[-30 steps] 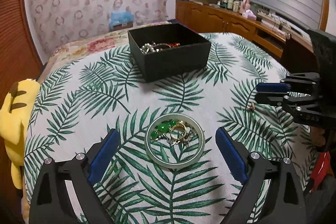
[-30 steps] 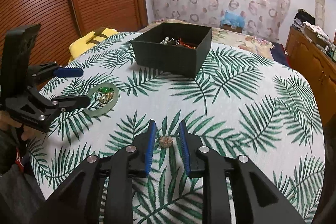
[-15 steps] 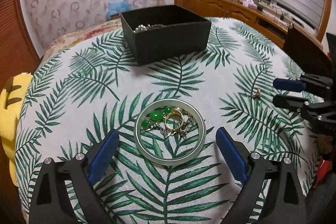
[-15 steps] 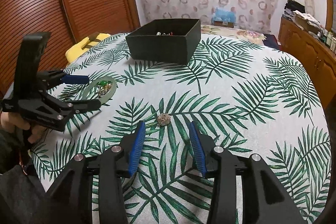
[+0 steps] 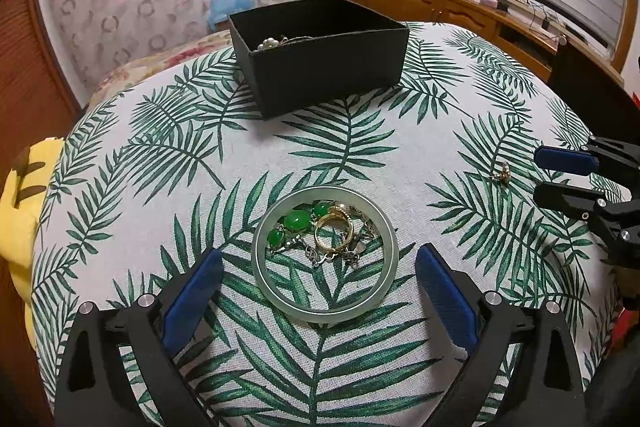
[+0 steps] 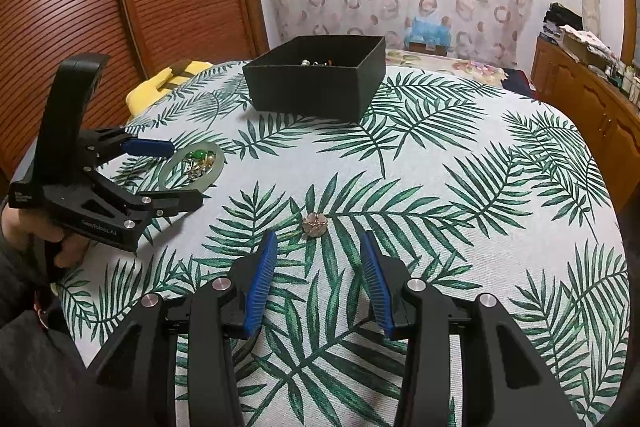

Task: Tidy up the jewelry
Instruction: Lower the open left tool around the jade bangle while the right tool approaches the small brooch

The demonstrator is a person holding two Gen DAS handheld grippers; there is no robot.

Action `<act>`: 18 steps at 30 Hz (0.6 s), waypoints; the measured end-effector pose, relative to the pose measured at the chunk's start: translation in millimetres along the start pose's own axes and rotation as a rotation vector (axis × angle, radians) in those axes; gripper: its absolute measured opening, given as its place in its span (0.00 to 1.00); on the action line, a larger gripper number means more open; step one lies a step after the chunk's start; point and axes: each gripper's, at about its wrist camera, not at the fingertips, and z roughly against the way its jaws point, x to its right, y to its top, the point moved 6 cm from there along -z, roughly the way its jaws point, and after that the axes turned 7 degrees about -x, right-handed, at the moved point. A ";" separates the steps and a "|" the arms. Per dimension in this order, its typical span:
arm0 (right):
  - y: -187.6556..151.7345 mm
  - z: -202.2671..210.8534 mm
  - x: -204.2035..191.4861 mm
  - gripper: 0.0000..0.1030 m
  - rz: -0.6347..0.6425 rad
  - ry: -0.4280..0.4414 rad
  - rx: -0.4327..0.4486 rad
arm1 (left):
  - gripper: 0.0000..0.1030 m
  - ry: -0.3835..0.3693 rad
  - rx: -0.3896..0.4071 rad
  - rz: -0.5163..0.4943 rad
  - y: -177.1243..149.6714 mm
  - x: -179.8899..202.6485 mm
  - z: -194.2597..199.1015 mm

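The right gripper [image 6: 318,259] hovers over a leaf-print tablecloth [image 6: 460,211], jaws parted and empty; a small flower-shaped earring [image 6: 315,224] lies on the cloth just beyond its tips. The left gripper [image 5: 316,279] is spread wide, also empty, flanking the near edge of a pale jade bangle [image 5: 325,251]. Inside the bangle sit green-stone jewelry [image 5: 294,223] and a gold ring [image 5: 334,233]. Farther back stands an open black box [image 5: 320,55] holding pearls [image 5: 269,43]. A yellow plush toy [image 5: 20,203] lies at the cloth's left edge.
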 end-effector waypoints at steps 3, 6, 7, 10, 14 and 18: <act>-0.3 -1.4 -1.2 0.44 0.004 -0.004 -0.005 | 0.71 -0.006 0.021 -0.002 -0.1 1.0 3.6; -0.6 -3.1 -2.3 0.44 0.006 -0.008 -0.014 | 0.67 -0.013 0.030 -0.019 -1.5 5.5 6.6; -0.7 -3.7 -2.9 0.44 0.009 -0.013 -0.016 | 0.67 -0.014 0.034 -0.019 -2.7 6.5 7.4; -0.8 -4.9 -6.5 0.44 0.026 -0.031 -0.022 | 0.67 -0.022 0.060 -0.001 -4.4 6.6 14.5; 0.8 -8.0 -8.6 0.44 0.042 -0.049 -0.040 | 0.67 -0.041 0.104 0.021 -4.8 5.2 28.5; 4.7 -11.6 -7.4 0.44 0.053 -0.052 -0.073 | 0.67 -0.049 0.143 0.030 -3.6 4.2 42.7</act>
